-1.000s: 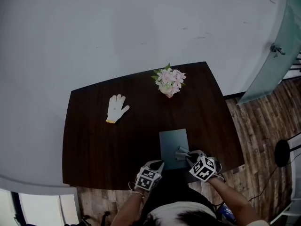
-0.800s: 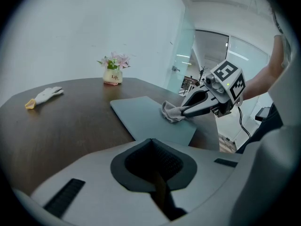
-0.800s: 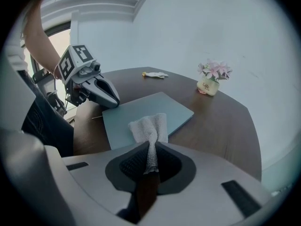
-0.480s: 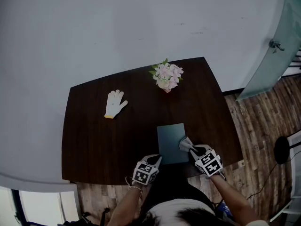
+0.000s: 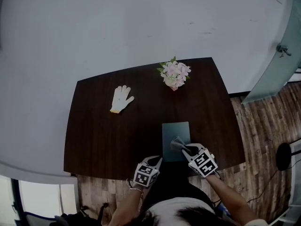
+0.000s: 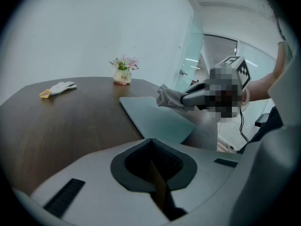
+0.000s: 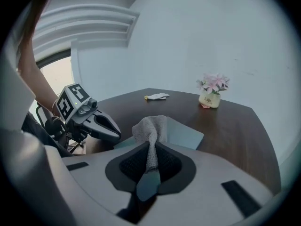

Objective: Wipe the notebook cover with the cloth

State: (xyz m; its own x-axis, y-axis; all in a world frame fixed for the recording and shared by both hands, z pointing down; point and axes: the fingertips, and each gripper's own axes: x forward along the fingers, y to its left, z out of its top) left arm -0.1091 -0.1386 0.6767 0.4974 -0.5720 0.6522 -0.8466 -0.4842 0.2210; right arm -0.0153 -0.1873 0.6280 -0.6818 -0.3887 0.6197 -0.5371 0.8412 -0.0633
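Observation:
A grey-blue notebook (image 5: pixel 175 132) lies flat near the front edge of the dark wooden table (image 5: pixel 108 135). My right gripper (image 5: pixel 186 149) is shut on a grey cloth (image 5: pixel 177 143), which rests bunched on the middle of the cover. In the right gripper view the cloth (image 7: pixel 149 126) rises from between the jaws over the notebook (image 7: pixel 186 133). My left gripper (image 5: pixel 158 161) is shut at the notebook's near left corner; nothing shows between its jaws. The left gripper view has the notebook (image 6: pixel 153 117), the cloth (image 6: pixel 168 97) and the right gripper (image 6: pixel 190 98) ahead on the right.
A small pot of pink flowers (image 5: pixel 174 76) stands at the table's far right. A white work glove (image 5: pixel 121 99) lies at the far left. A pale wall runs behind the table, a glass panel (image 5: pixel 277 65) to the right, wooden floor (image 5: pixel 263 126) beyond the table's right edge.
The right gripper dragged the cloth from the notebook's near right part out to its right edge, then back to the middle of the cover. The left gripper kept its place.

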